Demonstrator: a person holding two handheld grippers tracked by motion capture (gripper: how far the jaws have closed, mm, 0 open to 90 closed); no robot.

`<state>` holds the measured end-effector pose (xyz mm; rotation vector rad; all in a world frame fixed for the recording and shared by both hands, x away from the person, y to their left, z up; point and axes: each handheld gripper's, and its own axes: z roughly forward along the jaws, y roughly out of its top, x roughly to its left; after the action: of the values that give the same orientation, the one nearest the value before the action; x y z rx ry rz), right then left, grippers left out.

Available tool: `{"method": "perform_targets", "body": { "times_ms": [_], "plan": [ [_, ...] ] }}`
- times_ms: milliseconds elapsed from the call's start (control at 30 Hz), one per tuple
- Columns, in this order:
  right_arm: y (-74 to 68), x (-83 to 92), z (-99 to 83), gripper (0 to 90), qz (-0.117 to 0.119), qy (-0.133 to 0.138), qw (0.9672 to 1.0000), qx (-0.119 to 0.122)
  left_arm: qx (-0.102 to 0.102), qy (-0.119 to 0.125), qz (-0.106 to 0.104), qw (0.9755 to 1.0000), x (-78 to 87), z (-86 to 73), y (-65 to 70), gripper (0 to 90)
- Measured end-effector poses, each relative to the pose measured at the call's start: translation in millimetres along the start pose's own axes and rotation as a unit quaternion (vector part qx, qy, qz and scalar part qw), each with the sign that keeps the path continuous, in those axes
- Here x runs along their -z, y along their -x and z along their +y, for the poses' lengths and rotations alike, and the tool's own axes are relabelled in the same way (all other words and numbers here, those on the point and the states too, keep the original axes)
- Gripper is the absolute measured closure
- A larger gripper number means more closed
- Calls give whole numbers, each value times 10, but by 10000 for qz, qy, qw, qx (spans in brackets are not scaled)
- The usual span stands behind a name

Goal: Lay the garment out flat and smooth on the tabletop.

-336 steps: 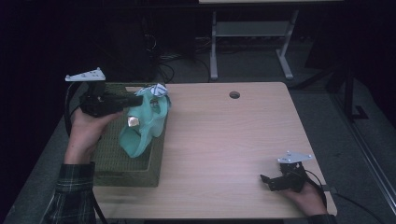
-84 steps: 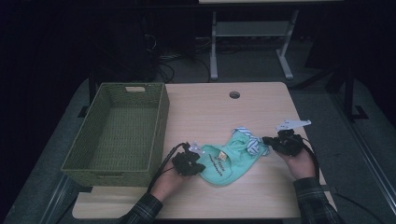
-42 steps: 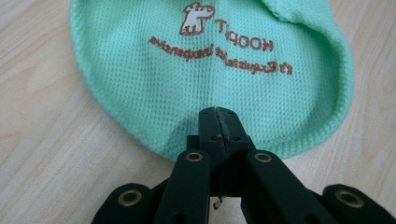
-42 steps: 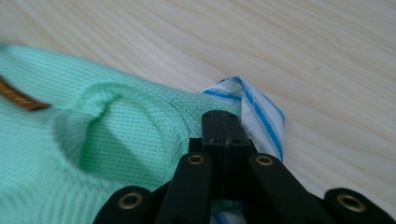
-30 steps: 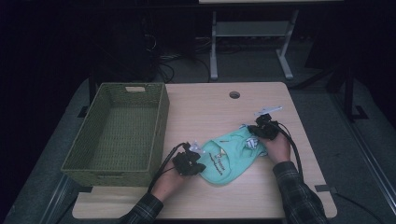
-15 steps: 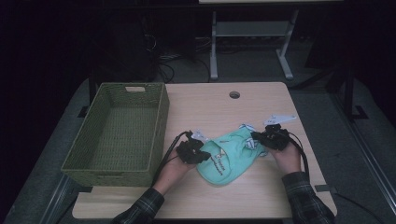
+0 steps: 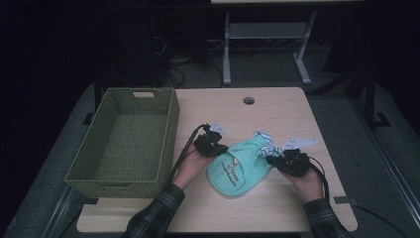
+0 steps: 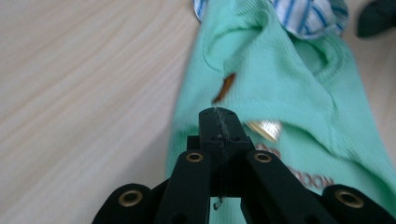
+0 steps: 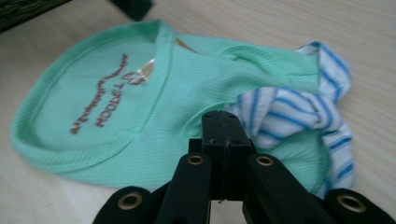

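Observation:
A mint-green garment (image 7: 237, 168) with brown lettering and a blue-striped white lining (image 7: 262, 140) lies crumpled on the wooden table (image 7: 247, 119). My left gripper (image 7: 223, 148) is at its left edge and my right gripper (image 7: 271, 159) at its right edge. In the left gripper view the shut jaws (image 8: 217, 112) hover over the green cloth (image 8: 289, 93), and I see no cloth pinched between them. The right gripper view shows shut jaws (image 9: 223, 116) over the seam where green cloth (image 9: 116, 93) meets the striped lining (image 9: 289, 112).
An empty green woven basket (image 7: 171, 129) stands on the table's left side, close to my left hand. A round cable hole (image 7: 248, 100) sits near the far edge. Bare tabletop lies behind and to the right of the garment.
My left gripper has moved up and right along the garment's left edge. My right gripper has moved toward the near side. The garment has stayed about where it was.

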<state>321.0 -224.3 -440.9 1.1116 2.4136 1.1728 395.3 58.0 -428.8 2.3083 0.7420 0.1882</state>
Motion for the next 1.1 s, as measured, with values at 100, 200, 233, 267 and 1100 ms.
{"method": "perform_targets", "body": {
  "times_ms": [100,200,233,267,1100],
  "plan": [
    [-120,18,-62,899,168,-48,9998,29,-21,25,73,10000,-137,85,-47,896],
    [-179,19,-86,899,237,-88,9997,68,4,8,82,10000,-198,118,-77,896],
    [-204,17,-95,899,269,-92,9996,78,19,-8,85,10000,-230,132,-90,896],
    [-230,13,-104,899,315,-113,9994,69,23,-29,77,10000,-260,144,-100,896],
    [-373,-242,-164,900,316,-791,9956,394,-85,-439,240,9987,-487,122,-60,898]
  ]
}}
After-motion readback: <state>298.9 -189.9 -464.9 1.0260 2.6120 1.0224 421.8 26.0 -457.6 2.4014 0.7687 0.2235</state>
